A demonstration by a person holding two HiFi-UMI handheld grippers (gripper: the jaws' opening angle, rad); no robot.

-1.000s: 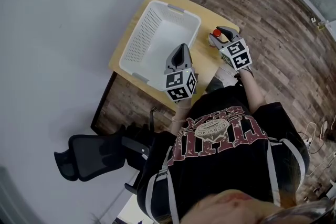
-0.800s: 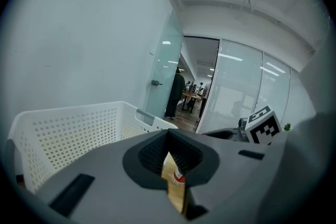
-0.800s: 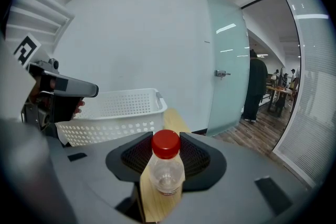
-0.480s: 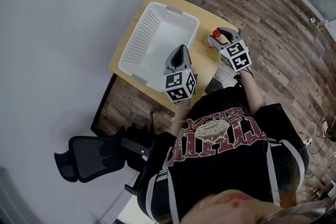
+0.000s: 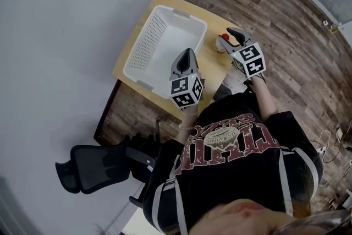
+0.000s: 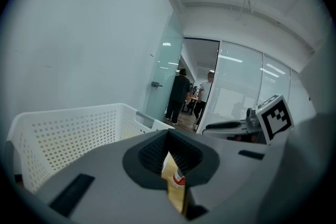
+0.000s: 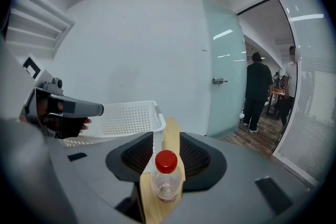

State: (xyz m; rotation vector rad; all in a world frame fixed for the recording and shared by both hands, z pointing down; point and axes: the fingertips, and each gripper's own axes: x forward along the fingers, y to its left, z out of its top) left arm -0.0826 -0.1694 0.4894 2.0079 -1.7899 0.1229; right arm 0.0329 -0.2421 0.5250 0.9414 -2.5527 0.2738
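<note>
Wood counter, right edge: bottle looks empty, so light and squashy (tippy too); hold its midbody. Right gripper gapes just before it, holding nothing; left gripper closed, empty.

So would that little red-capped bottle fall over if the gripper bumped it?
Probably. The bottle looks clear and empty, so likely light, and it stands upright on the table, so a sideways bump could tip it. Its round body would then probably roll. Thin plastic may dent if the right gripper, now open, squeezes hard.
</note>
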